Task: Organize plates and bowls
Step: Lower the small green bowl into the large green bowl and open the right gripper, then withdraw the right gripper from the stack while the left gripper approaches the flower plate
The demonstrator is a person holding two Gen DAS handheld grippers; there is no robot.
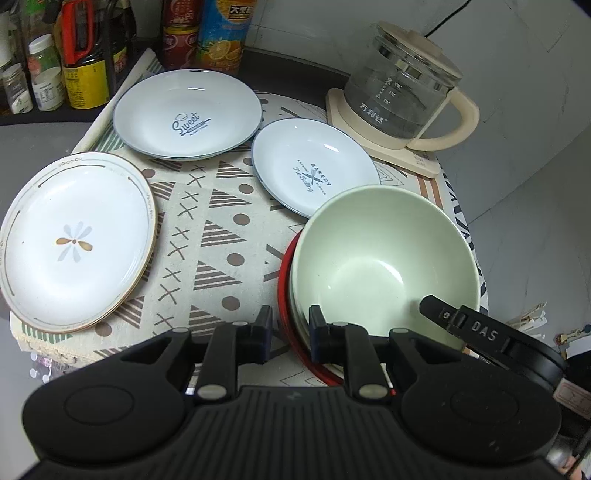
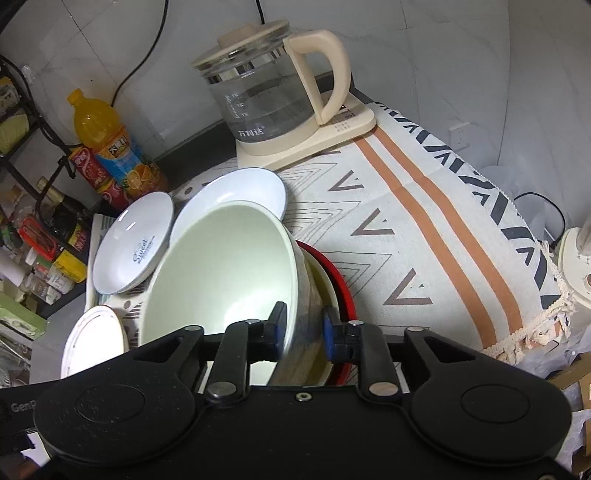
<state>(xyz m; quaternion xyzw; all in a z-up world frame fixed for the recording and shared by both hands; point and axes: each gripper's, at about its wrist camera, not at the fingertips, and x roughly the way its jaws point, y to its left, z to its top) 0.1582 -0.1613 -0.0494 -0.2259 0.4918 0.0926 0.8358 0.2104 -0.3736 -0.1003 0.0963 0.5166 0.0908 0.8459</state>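
A pale green bowl sits tilted inside a red-rimmed bowl at the near right of the patterned cloth. My right gripper is shut on the green bowl's near wall, one finger inside and one outside; its finger shows in the left wrist view. My left gripper straddles the red-rimmed bowl's left rim with a gap between the jaws. Two blue-rimmed plates, "Sweet" and "Bakery", lie at the back. A flower plate lies at the left.
A glass kettle on a cream base stands at the back right. Bottles and cans and a rack of jars line the back left. The cloth's edge drops off at the right.
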